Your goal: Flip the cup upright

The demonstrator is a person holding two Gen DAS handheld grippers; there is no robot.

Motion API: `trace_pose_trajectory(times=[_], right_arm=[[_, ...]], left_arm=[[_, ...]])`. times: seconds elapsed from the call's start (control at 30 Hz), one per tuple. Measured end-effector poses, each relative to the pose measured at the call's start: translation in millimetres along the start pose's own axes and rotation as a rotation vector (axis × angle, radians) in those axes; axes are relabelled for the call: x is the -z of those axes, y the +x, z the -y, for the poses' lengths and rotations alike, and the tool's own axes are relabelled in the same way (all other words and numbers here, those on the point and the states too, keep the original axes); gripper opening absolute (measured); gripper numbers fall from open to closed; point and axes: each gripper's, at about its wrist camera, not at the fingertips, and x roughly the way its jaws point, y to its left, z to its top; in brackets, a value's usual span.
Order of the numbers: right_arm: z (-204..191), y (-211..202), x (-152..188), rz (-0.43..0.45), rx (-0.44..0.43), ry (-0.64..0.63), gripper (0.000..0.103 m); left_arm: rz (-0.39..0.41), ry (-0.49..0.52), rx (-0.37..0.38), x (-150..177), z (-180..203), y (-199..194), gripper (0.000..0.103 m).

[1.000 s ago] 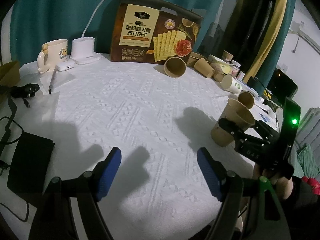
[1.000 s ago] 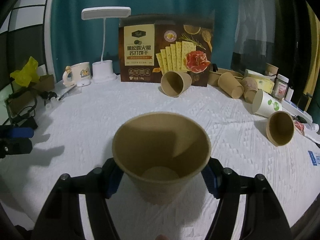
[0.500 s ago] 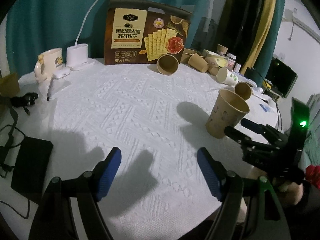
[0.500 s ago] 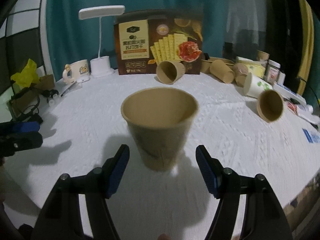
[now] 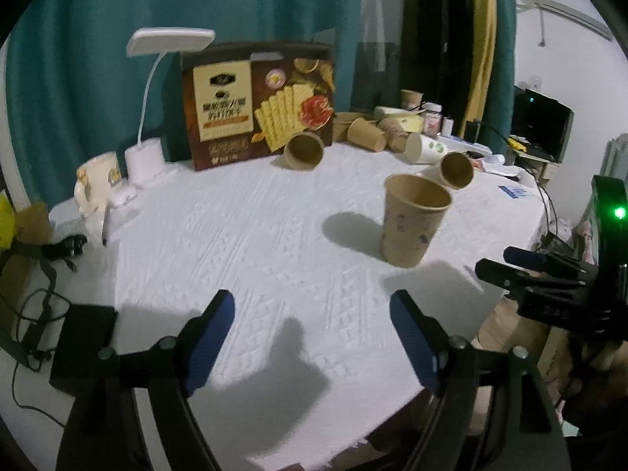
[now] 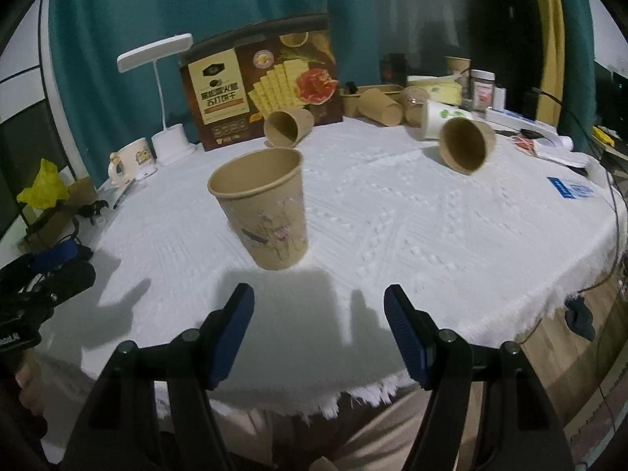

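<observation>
The paper cup stands upright on the white cloth of the counter, mouth up, right of the middle. It is brown with a faint floral print on its side. Nothing touches it.

The right gripper sits on the near side of the cup, close to the counter's near edge. Its 2 blue-padded fingers are apart with only bare cloth between them, and the cup stands just beyond their tips, slightly to the left. The left gripper is further left, also at the near side. Its fingers are apart too and have just been opening, with nothing between them.

At the far side a brown cracker box stands against a teal curtain. A white desk lamp stands to the left of the box, and a cream mug left of the lamp. A brown cup lies on its side in front of the box, with its mouth toward the near side. Another brown cup lies on its side just beyond the upright one. A white cup and several more brown cups lie in a cluster at the far right. A black flat case with cables lies off the cloth at the near left.
</observation>
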Motion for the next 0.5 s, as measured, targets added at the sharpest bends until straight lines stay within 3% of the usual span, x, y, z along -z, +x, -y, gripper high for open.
trace_pose_trajectory(times=[0.5], right_arm=[[28, -76, -11, 0.088, 0.103, 0.055, 0.066]], left_arm=[[0.182, 0.067, 0.066, -26, 32, -42, 0.091]])
